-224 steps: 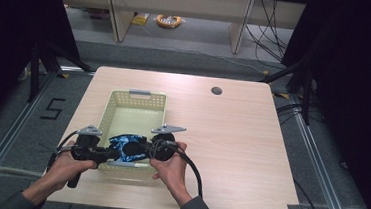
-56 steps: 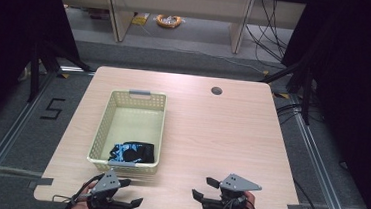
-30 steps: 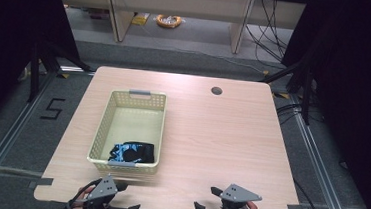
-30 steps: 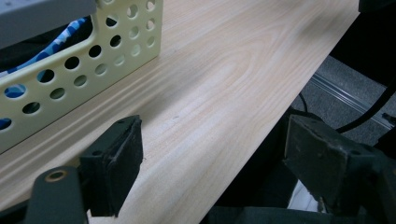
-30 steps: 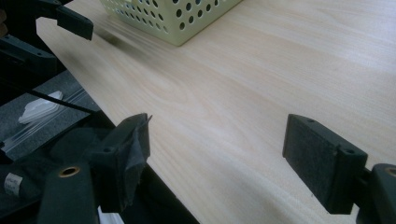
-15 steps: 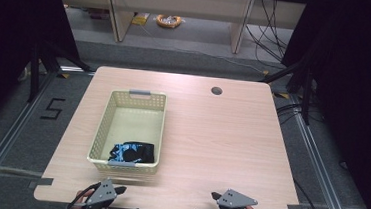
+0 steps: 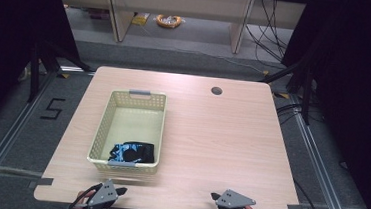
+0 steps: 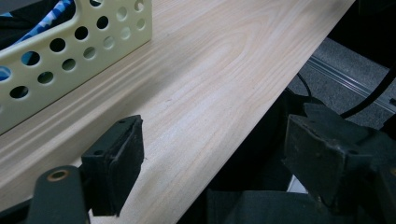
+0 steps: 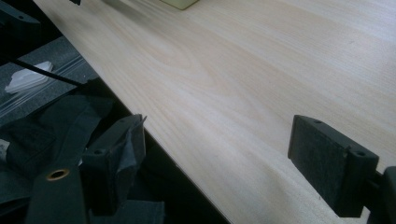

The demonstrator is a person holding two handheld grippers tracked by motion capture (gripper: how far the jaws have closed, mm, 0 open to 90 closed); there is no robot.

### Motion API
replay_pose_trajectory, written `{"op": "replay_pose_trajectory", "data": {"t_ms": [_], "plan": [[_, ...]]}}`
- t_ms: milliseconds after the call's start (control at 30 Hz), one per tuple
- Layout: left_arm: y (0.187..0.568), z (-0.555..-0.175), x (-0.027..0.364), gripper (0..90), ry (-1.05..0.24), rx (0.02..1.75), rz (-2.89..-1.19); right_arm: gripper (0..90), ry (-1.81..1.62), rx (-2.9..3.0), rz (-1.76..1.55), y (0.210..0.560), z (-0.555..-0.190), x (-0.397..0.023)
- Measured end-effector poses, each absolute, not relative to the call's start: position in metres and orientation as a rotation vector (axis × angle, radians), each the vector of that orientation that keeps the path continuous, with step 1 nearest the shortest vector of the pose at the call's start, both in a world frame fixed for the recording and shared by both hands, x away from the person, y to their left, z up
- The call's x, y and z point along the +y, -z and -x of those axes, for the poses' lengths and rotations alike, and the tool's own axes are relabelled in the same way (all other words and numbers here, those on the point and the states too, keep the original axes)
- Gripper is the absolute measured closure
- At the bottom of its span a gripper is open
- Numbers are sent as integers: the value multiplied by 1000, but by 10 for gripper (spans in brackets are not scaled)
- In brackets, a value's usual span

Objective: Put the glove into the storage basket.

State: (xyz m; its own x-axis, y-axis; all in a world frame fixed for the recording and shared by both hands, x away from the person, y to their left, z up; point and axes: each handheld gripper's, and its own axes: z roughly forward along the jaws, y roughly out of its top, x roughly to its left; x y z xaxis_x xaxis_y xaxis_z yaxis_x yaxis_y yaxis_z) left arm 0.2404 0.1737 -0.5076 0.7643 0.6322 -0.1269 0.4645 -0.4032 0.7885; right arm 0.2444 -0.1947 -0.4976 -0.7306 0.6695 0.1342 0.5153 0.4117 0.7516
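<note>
1. A cream perforated basket point(image 7: 132, 130) is seen on the left half of the wooden table point(image 7: 220, 147); it serves as the landmark for everything below.
2. A black and blue cloth point(image 7: 132, 153) lies inside the basket, against its near wall, and it is glimpsed through the wall holes in the left gripper view point(image 8: 46, 18).
3. The left gripper point(image 7: 103, 198) is held at the table's near edge, just in front of the basket's near wall and apart from it.
4. Its jaws are spread wide with nothing between them point(image 8: 210, 172); bare tabletop and the table edge are seen in the gap.
5. The right gripper point(image 7: 230, 208) is held at the same near edge, well to the right of the basket.
6. Its jaws have just been opening and are spread wide point(image 9: 224, 172), with nothing between them.
</note>
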Motion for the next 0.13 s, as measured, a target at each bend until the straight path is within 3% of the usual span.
{"op": "replay_pose_trajectory", "data": {"t_ms": [133], "plan": [[507, -241, 175, 201, -217, 838, -2097, 197, -1221, 2503, -1041, 498, -246, -195]]}}
